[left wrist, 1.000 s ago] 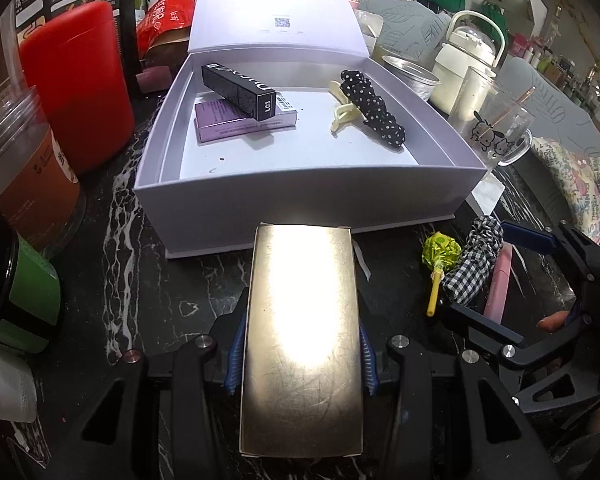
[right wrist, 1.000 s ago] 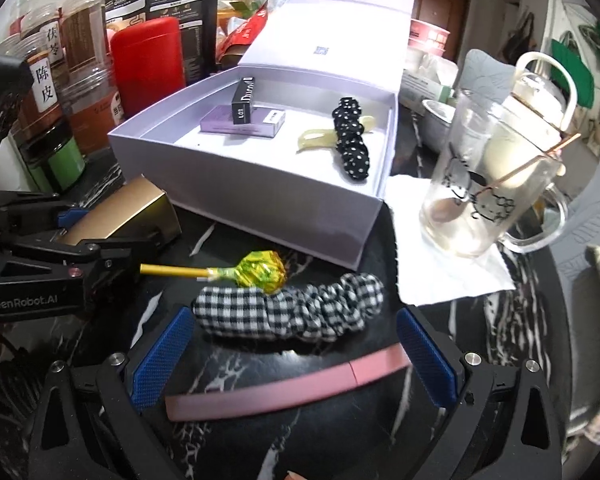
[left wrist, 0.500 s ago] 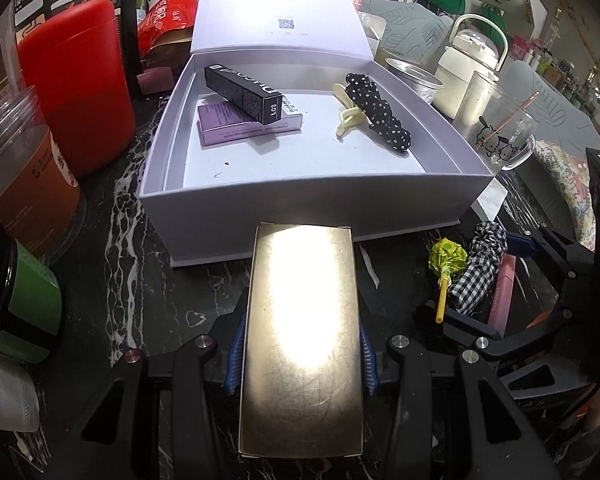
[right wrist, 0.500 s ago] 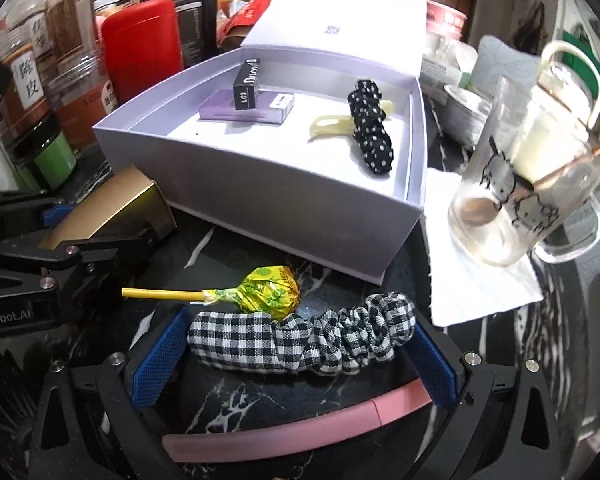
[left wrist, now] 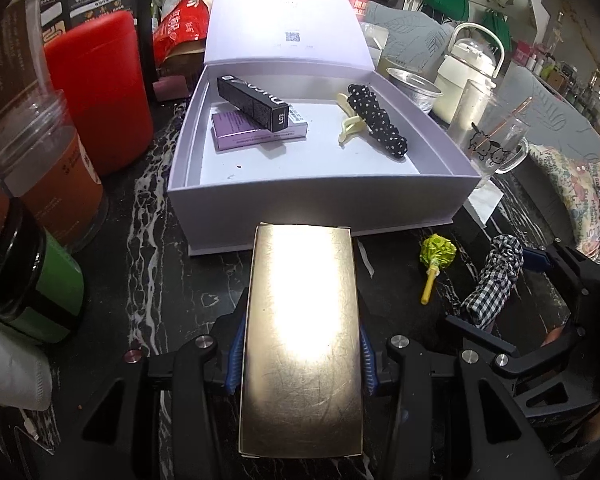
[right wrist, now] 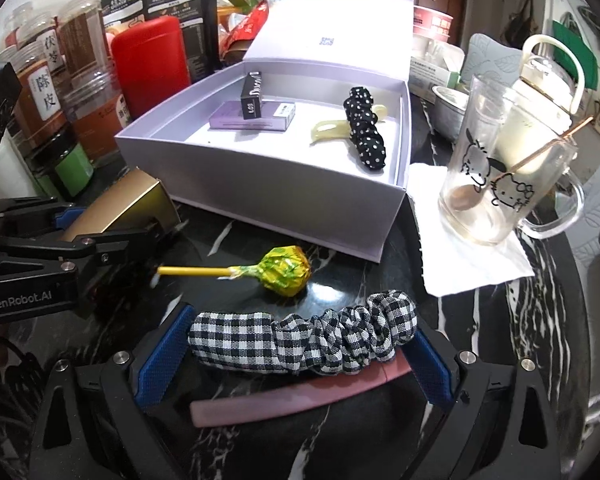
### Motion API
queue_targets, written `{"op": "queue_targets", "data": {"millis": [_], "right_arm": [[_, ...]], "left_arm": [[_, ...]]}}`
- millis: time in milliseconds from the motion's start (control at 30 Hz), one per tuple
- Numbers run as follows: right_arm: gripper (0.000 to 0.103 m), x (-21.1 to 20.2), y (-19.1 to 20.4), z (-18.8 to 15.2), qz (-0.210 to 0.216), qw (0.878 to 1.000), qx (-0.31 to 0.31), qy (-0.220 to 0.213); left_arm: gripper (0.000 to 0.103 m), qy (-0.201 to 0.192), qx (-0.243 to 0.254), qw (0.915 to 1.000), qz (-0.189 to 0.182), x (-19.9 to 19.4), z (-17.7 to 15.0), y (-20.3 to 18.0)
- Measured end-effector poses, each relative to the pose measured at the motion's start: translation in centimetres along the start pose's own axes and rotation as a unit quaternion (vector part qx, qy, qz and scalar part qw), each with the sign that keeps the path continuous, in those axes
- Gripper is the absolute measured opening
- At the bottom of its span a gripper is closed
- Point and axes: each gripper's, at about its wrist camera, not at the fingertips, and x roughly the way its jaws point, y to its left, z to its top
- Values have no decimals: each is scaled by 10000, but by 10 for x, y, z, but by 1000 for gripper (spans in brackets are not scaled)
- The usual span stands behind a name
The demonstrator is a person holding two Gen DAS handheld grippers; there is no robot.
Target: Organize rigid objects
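My left gripper (left wrist: 300,356) is shut on a gold box (left wrist: 300,320), held just in front of the open lavender box (left wrist: 320,200). Inside that box lie a black lipstick carton (left wrist: 256,104) on a flat purple box (left wrist: 244,136), a black dotted scrunchie (left wrist: 380,124) and a cream clip (left wrist: 350,128). My right gripper (right wrist: 296,356) stands open, its blue pads (right wrist: 164,352) flanking the two ends of a black-and-white checked scrunchie (right wrist: 300,340) on the dark marble table. A pink bar (right wrist: 280,400) lies nearer the camera. A yellow lollipop (right wrist: 284,272) lies beyond the scrunchie.
A red canister (left wrist: 100,88), clear jars and a green jar (left wrist: 48,292) crowd the left side. On the right, a glass mug (right wrist: 492,184) with a spoon stands on a white napkin (right wrist: 472,264). Behind it is a white kettle (left wrist: 464,68).
My right gripper has moved forward, so the checked scrunchie now lies between its pads instead of ahead of them. The left gripper and gold box have stayed put.
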Motion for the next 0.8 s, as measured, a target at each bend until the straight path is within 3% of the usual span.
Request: {"op": "queue_targets", "data": {"millis": [533,800], "right_arm": [[99,-58,21,-22,-110,9987,148,-469],[99,-87,26,-22,-279,9974,214,-636]], "left_arm": [[44,-410,39,9991,-105,-52,-15,-13],[44,-689,87,9976,21,-77,-11,-18]]}}
